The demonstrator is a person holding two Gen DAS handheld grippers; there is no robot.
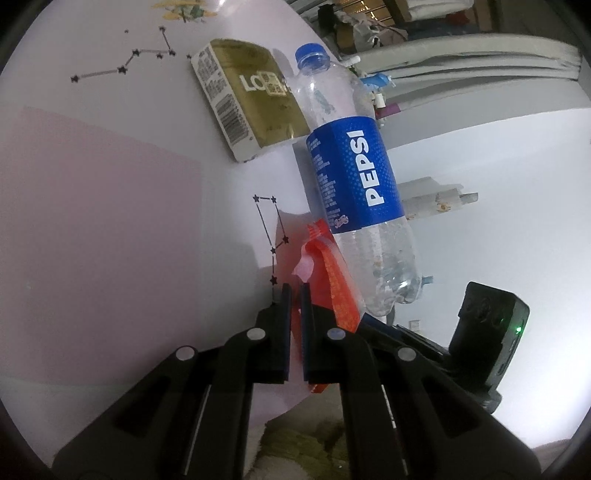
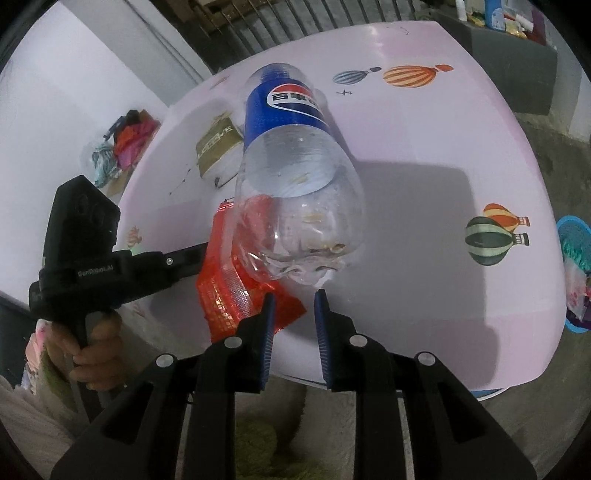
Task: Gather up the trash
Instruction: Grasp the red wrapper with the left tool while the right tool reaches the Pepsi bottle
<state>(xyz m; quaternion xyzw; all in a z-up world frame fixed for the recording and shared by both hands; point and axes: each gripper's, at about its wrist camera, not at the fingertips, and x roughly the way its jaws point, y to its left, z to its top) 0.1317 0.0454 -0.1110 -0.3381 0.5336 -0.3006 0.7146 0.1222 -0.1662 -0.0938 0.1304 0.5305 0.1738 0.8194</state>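
Left tool (image 1: 295,291) pinches crinkly red wrapper (image 1: 332,280); right tool (image 2: 293,299) spread beneath clear plastic bottle (image 2: 295,184).

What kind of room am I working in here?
Probably a lived-in home, maybe a child's corner: a pink table printed with hot-air balloons and star patterns, a heap of clothes on the floor, cluttered shelves behind.

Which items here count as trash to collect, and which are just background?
Trash to collect: red wrapper, pinched in the left gripper; Pepsi bottle; gold carton.
Background: pink table; blue basket; clothes pile.
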